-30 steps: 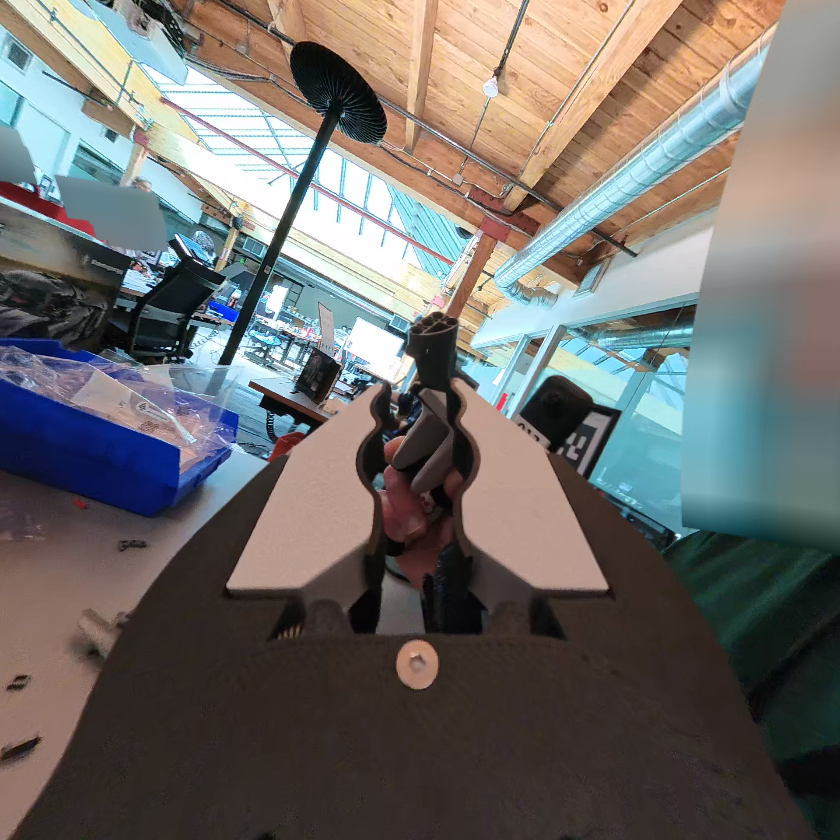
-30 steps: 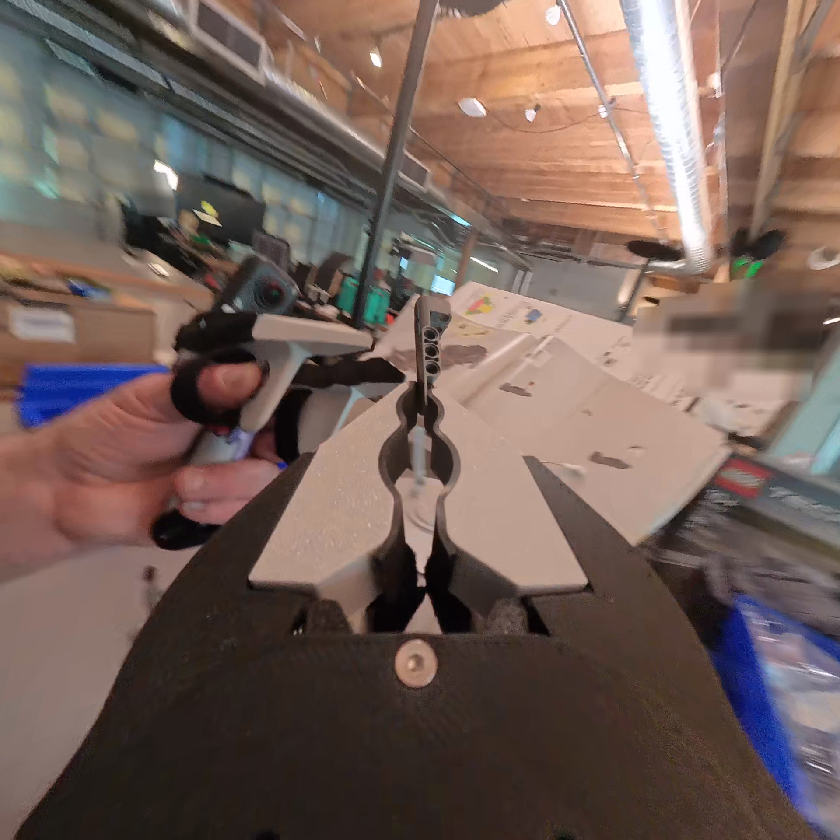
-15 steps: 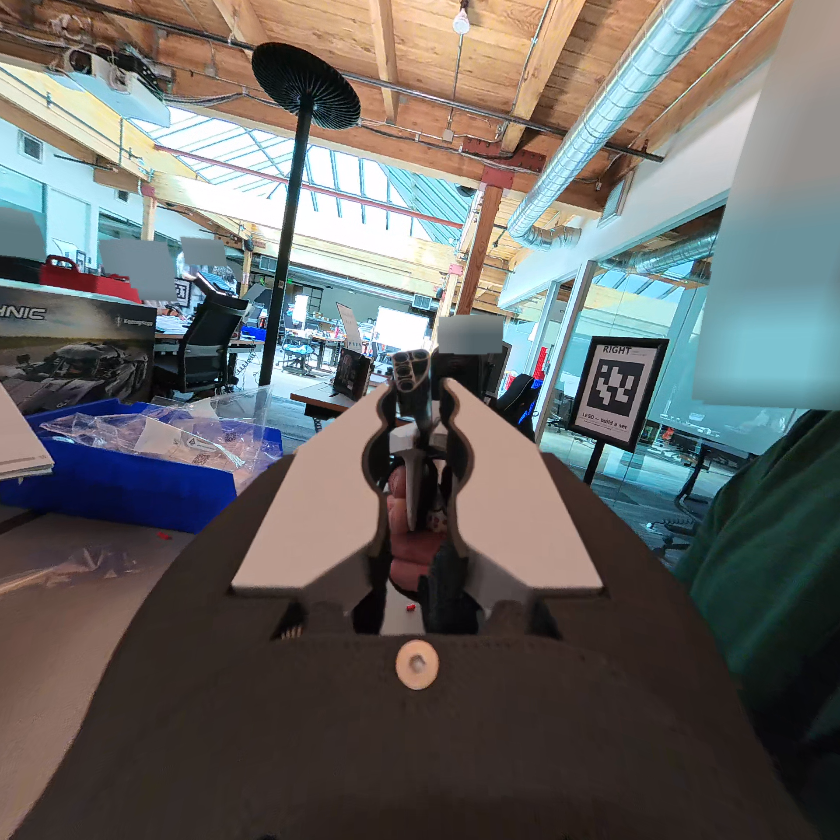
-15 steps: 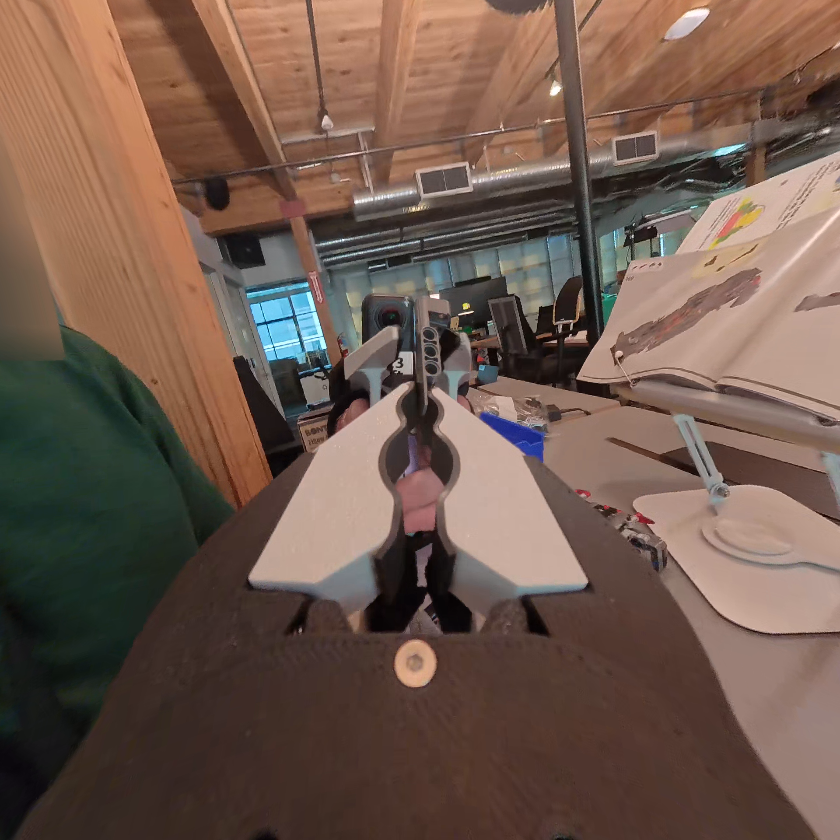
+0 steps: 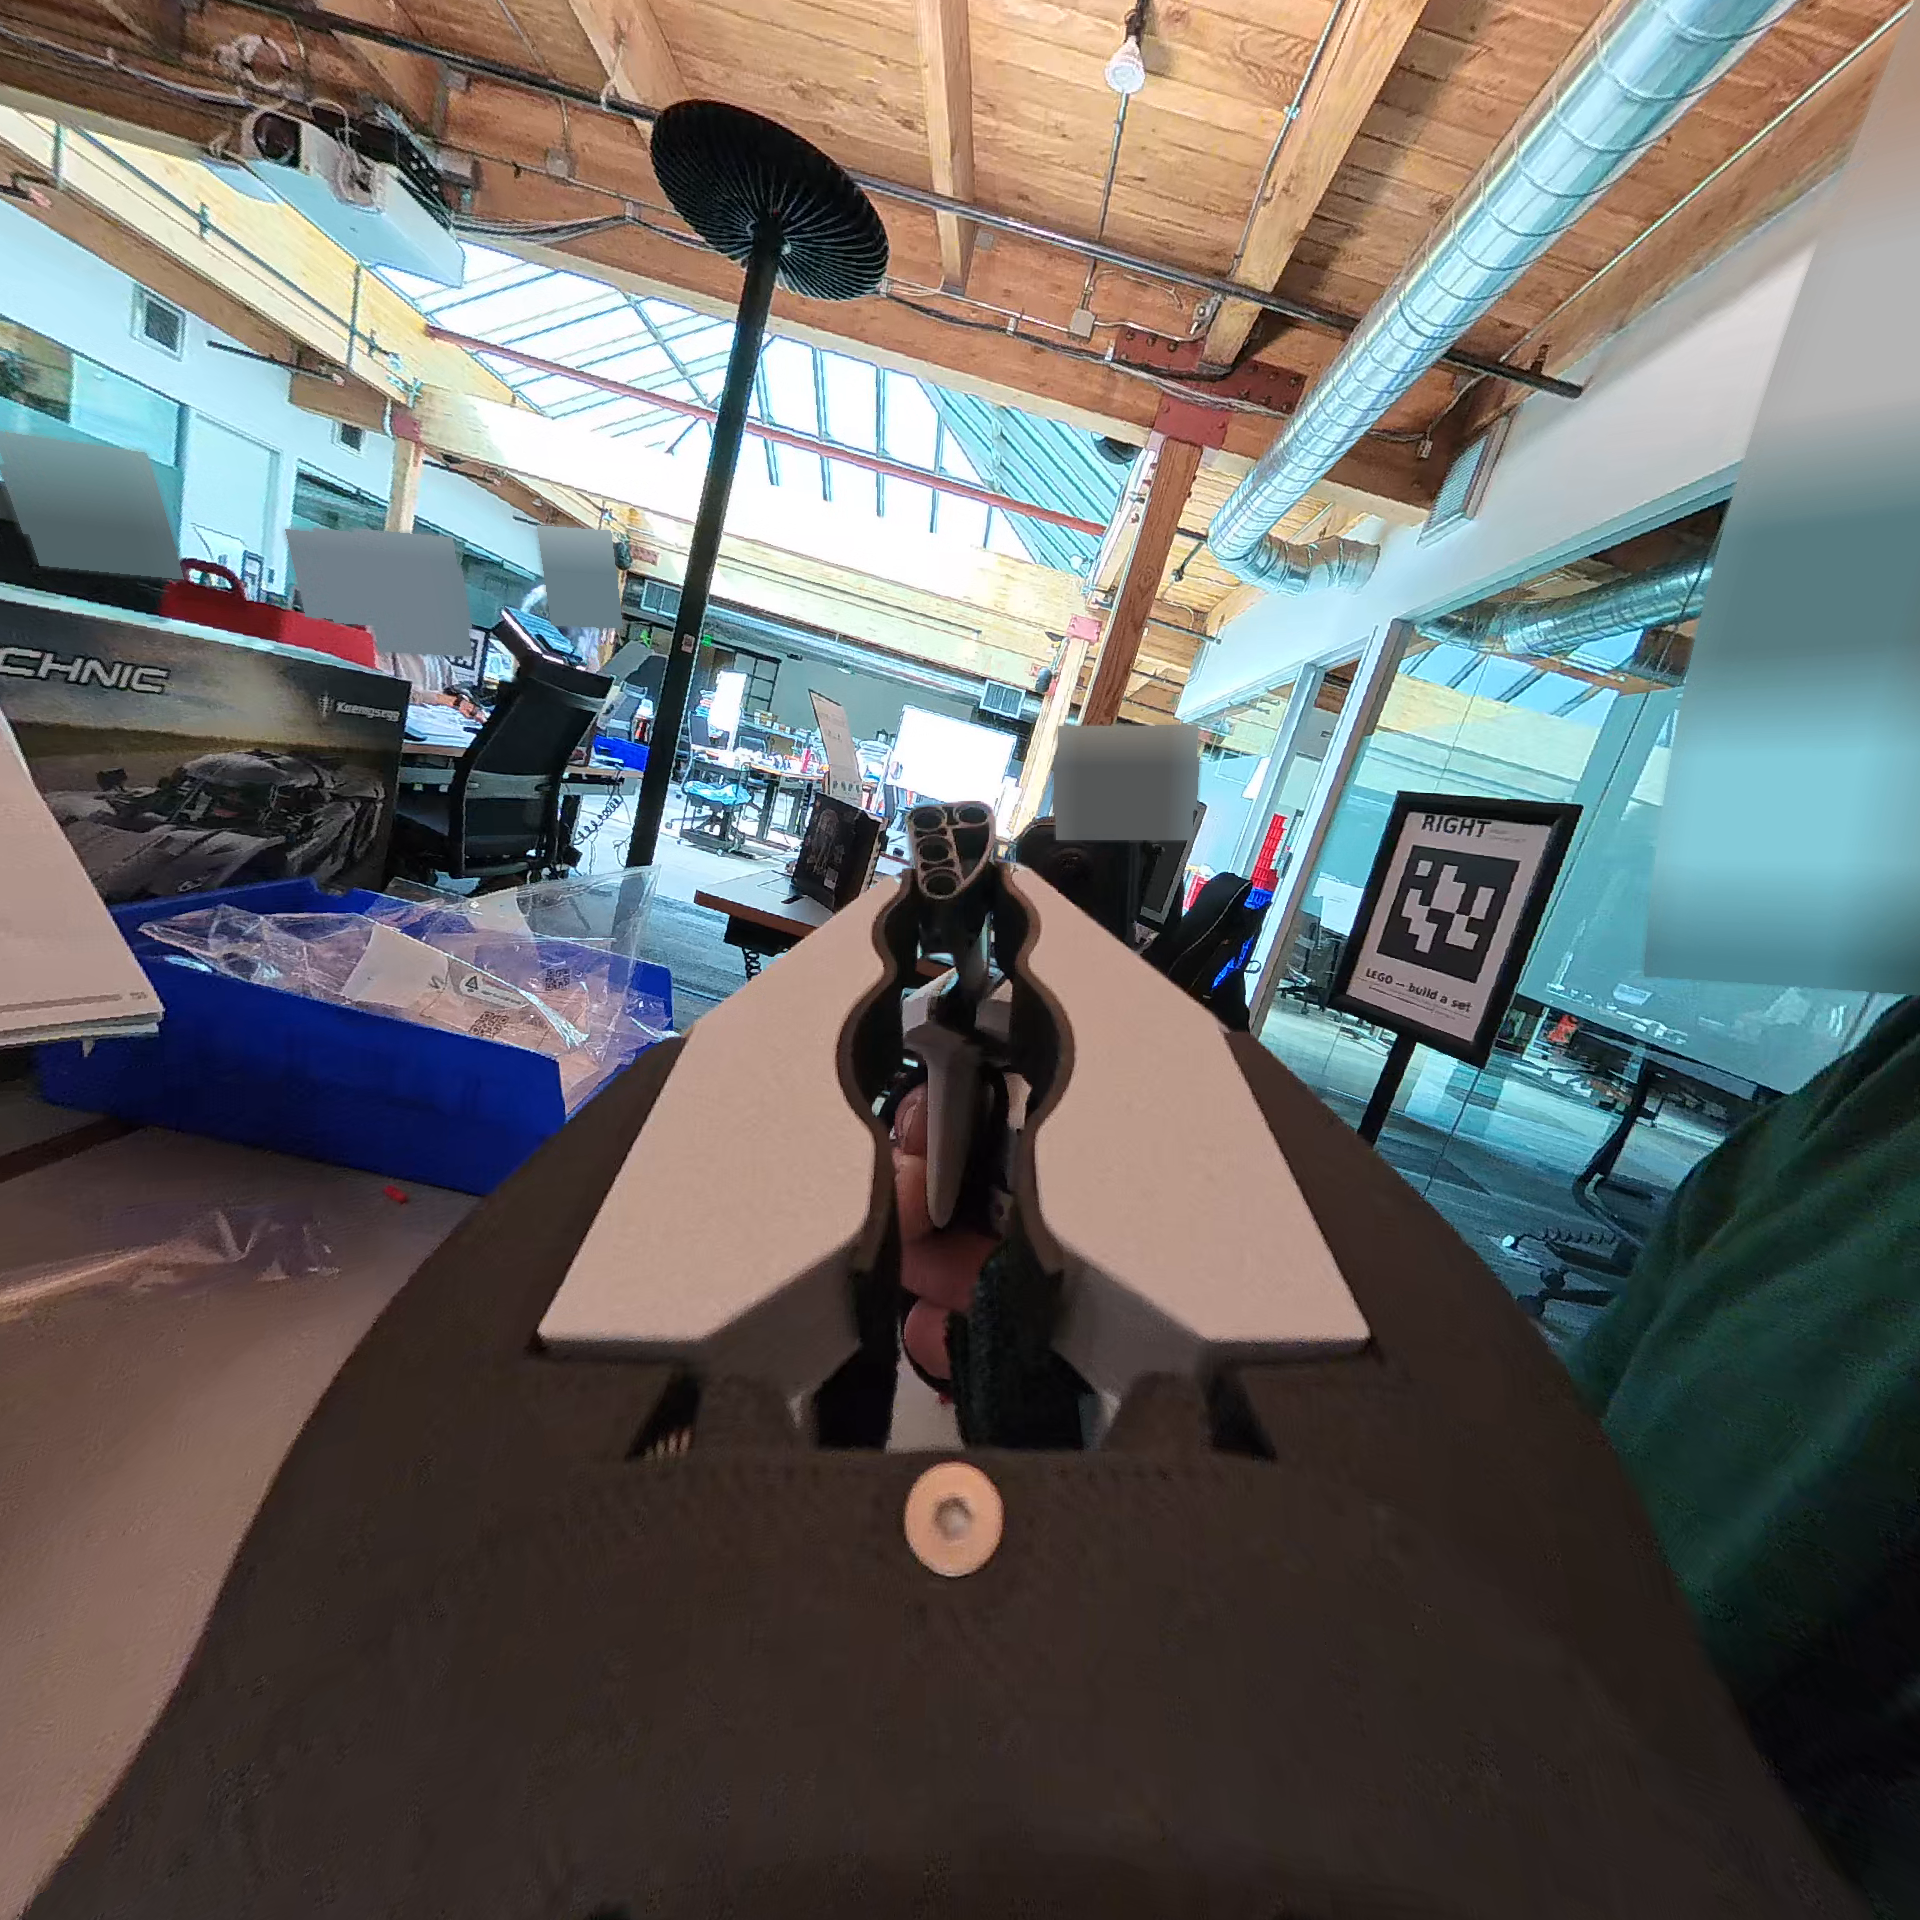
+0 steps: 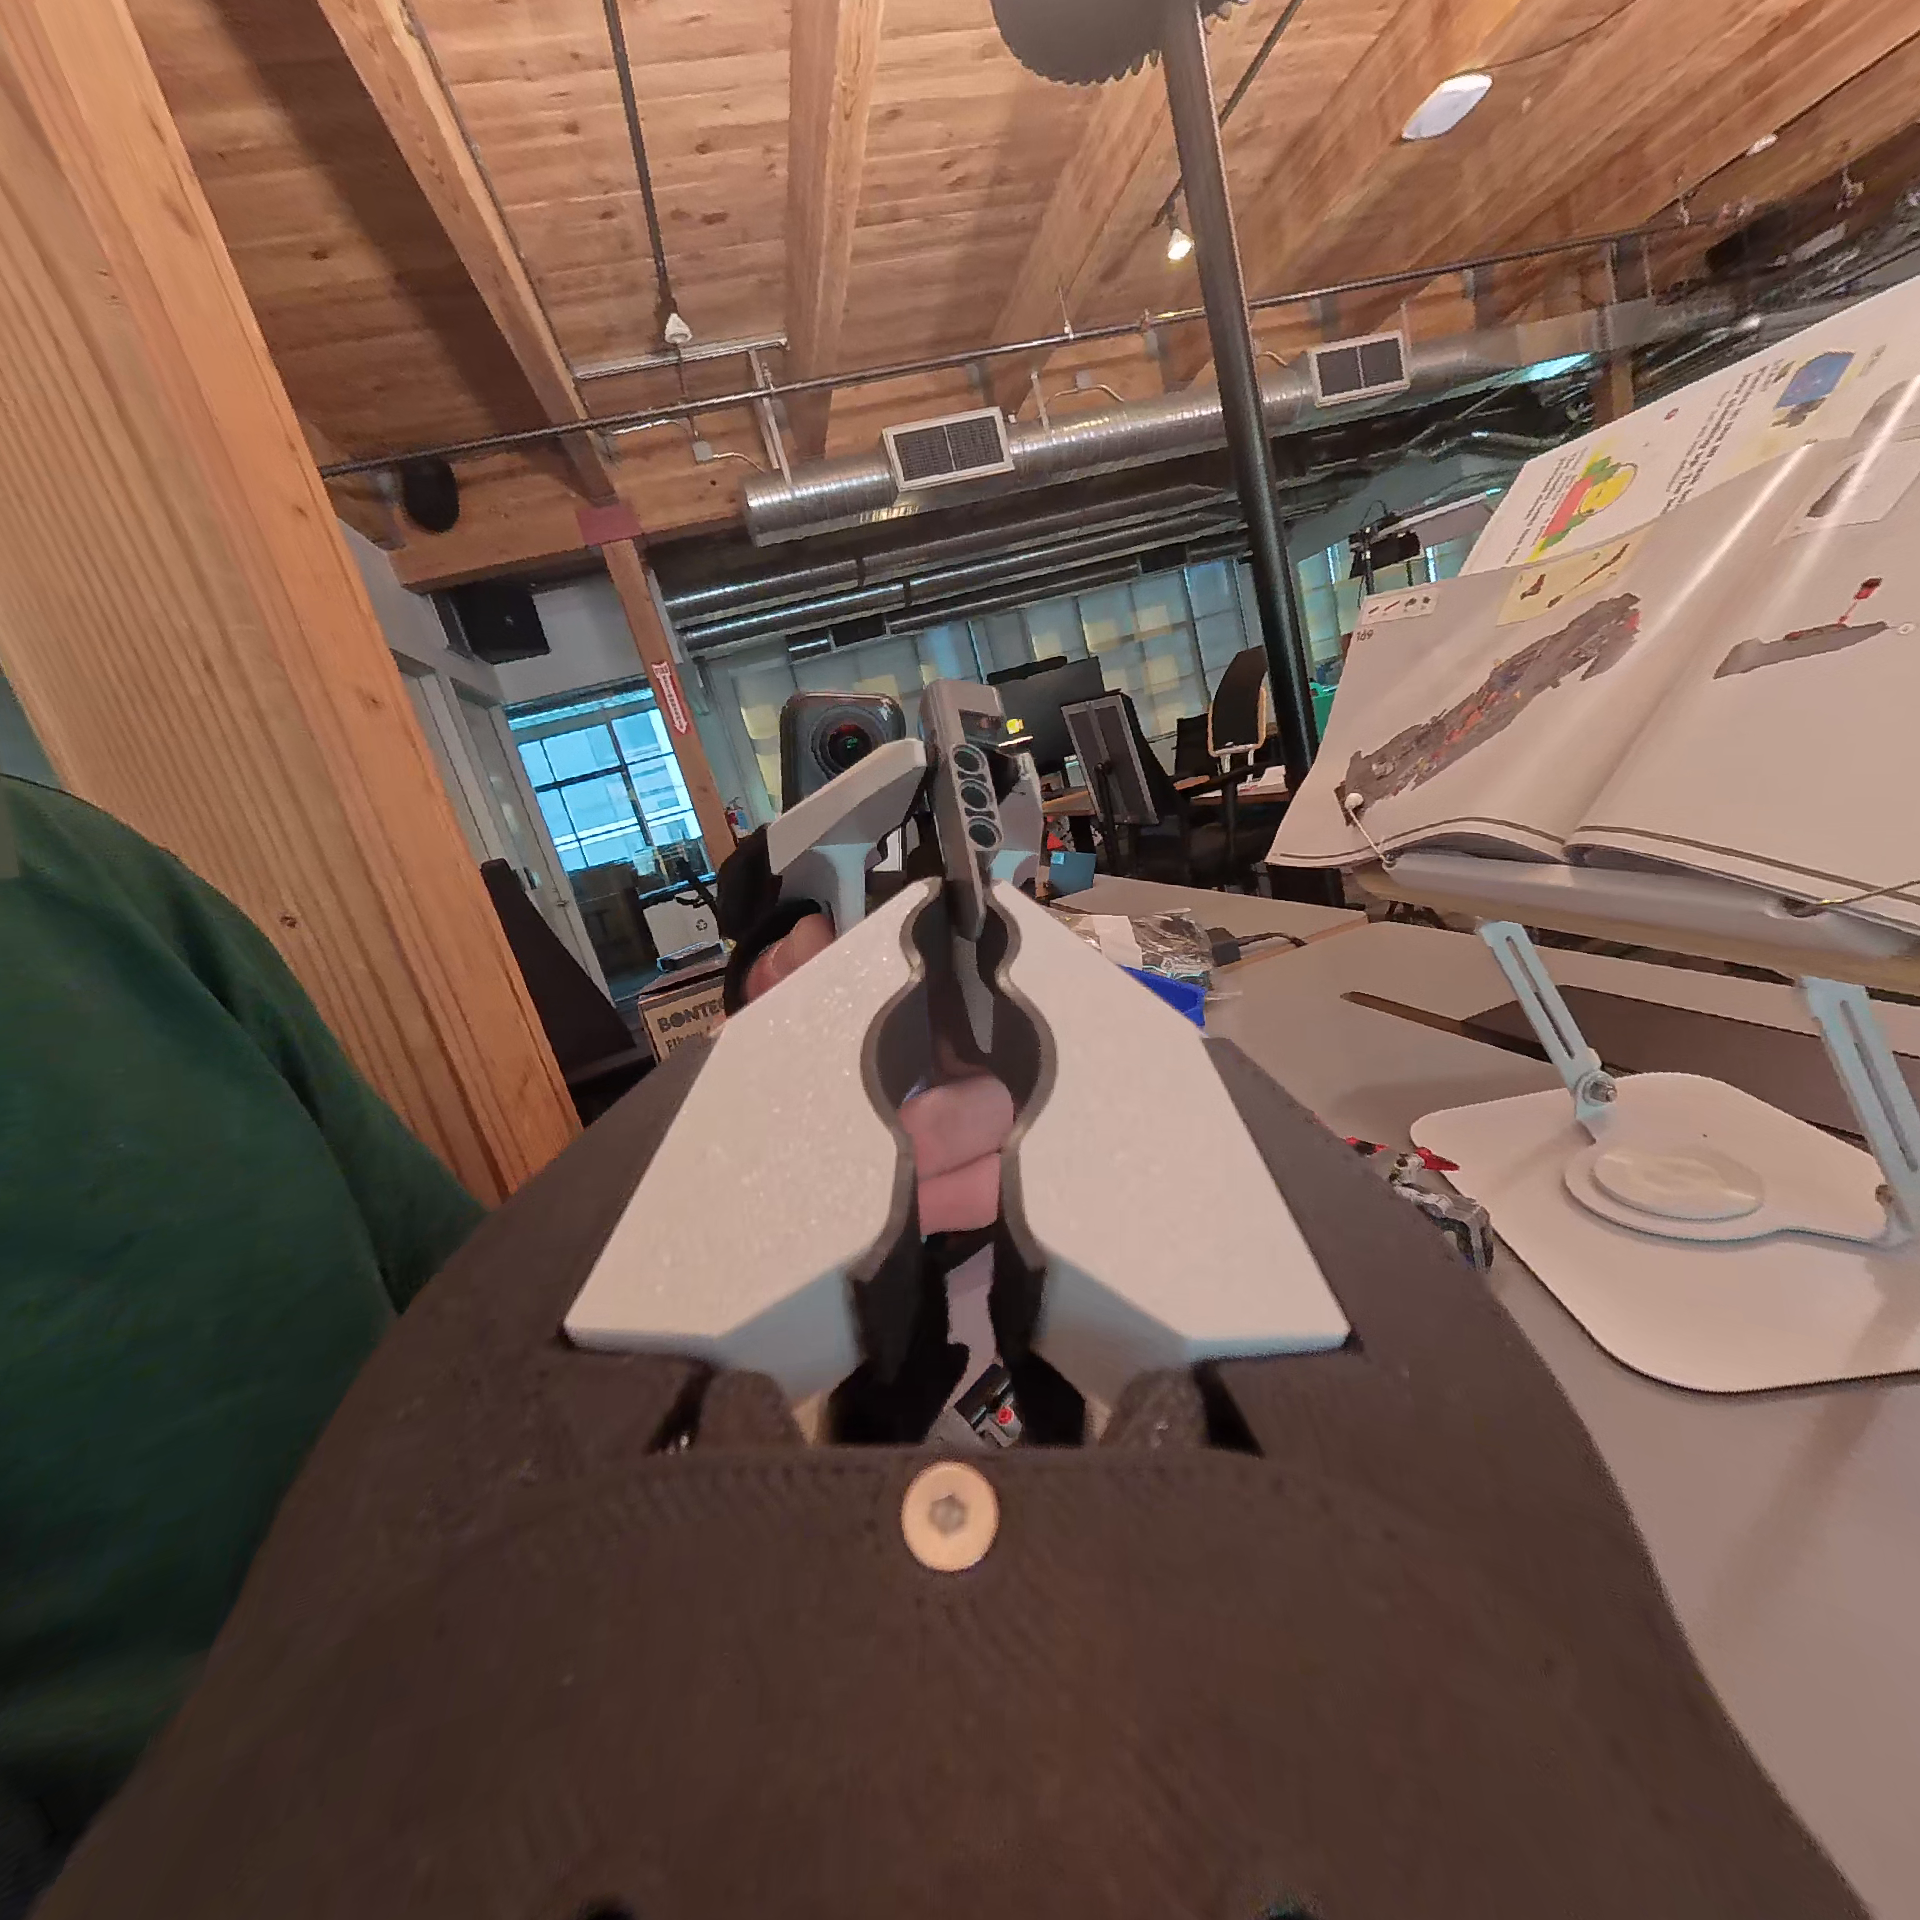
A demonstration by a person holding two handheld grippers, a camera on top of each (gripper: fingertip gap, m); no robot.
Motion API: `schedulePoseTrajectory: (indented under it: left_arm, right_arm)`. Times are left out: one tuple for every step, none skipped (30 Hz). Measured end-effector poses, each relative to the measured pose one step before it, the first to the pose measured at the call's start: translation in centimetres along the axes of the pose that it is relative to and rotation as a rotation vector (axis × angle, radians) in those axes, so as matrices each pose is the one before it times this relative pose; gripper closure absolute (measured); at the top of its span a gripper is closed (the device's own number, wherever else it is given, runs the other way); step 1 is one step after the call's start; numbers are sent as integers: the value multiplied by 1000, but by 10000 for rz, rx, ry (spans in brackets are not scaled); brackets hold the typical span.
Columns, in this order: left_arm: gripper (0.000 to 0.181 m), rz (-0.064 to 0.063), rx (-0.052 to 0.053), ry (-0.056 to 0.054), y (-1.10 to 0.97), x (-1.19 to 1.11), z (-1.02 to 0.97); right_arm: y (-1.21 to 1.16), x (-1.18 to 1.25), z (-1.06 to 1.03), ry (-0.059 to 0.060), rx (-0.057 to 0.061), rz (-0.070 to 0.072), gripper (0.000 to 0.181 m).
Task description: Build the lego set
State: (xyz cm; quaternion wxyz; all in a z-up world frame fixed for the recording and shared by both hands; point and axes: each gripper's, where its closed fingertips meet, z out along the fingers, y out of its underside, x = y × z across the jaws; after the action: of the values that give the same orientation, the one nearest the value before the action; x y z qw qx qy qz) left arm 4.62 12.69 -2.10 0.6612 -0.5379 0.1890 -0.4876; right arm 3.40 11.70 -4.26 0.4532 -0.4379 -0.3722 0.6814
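In the left wrist view, the left hand-held gripper (image 5: 951, 883) is clenched on a small dark lego piece (image 5: 948, 847) with three round holes. The piece juts past the tips, its holed face turned back toward the camera and its long axis near upright. Raised well off the surface (image 5: 156, 1351), it seems held up for mating with the other part. A blue bin (image 5: 312, 1070) of plastic bags sits to the gripper's left.

In the right wrist view, the right hand-held gripper (image 6: 961, 914) grips a grey holed lego beam (image 6: 964, 800), its long axis rising out of the tips and leaning slightly left. The left hand-held gripper faces it just beyond, probably for alignment. An instruction book (image 6: 1662, 707) on a stand lies to the right.
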Motion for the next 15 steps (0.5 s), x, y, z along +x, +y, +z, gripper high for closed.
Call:
schedulePoseTrajectory:
  left_arm:
    - [170, -25, 28, 36, 25, 46, 86]
    - [170, -11, 18, 19, 38, 24, 98]
    - [171, 21, 24, -36, 38, -38, 88]
    - [171, 20, 12, -5, 44, -7, 94]
    - [171, -39, 25, 56, 32, 42, 93]
    - [171, -137, 89, 99, -50, 54, 81]
    - [171, -153, 140, 72, -108, -29, 6]
    - [171, -147, 144, 52, -138, -87, -20]
    - [171, -112, 70, 79, -62, -39, 2]
    - [171, -50, -59, 6, 129, -95, 65]
    - [171, 41, -45, -77, 151, -127, 100]
    - [171, 63, -19, -78, 115, -83, 100]
    - [171, -51, 24, 18, 14, -12, 78]
    - [171, -94, 183, 34, -267, -53, -15]
    - [171, -117, 204, -21, -370, -191, -85]
  right_arm:
    - [-56, -12, -102, -61, 22, 77, 179]
    - [-85, -14, -139, -85, 60, 108, 180]
    - [-69, 91, -124, -20, 59, 143, 179]
    - [-48, 41, -115, -29, 71, 112, 179]
    - [-28, -46, -97, -84, 73, 96, 180]
    - [-59, -85, -119, -109, 96, 113, 180]
    - [-63, -64, -129, -120, 101, 155, 181]
    - [-55, 13, -162, -90, 84, 154, 181]
    - [-33, 52, -184, -64, 73, 90, 181]
    - [-5, 58, -191, -28, 29, 42, 181]
    - [32, 119, -168, 50, 2, -23, 181]
    - [25, 155, -137, 112, -6, -79, 181]
    - [-14, 64, -135, 49, 13, -52, 181]
    - [-40, 164, -183, 74, 23, 26, 181]
    - [-135, 340, -276, 156, 92, 25, 181]
